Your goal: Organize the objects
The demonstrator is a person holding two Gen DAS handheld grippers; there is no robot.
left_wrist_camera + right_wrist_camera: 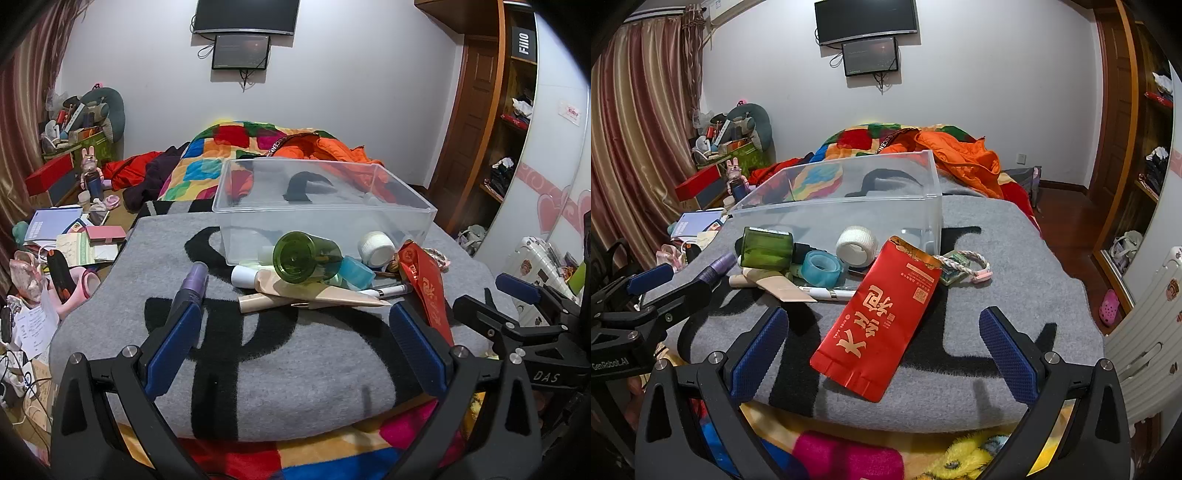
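Note:
A clear plastic bin [413,206] [934,192] stands on a grey blanket [277,369] [1015,266]. In front of it lies a pile: a green bottle [306,256] [766,248], a white tape roll [376,248] [857,245], a blue tape roll [356,272] [822,267], beige tubes [314,291] [775,284], a white pen [388,292] [827,293], a purple bottle [194,282] [718,267], a braided bracelet [964,264]. A red packet [428,291] [882,325] lies between the fingers of my right gripper [884,343], which is open. My left gripper [295,338] is open and empty, short of the pile.
Bright quilt and orange jacket [332,147] [960,155] lie behind the bin. A cluttered low table [74,236] sits left of the bed. A wardrobe [1145,166] stands at right. The other gripper shows in each view, in the left wrist view [517,310] and in the right wrist view [646,295].

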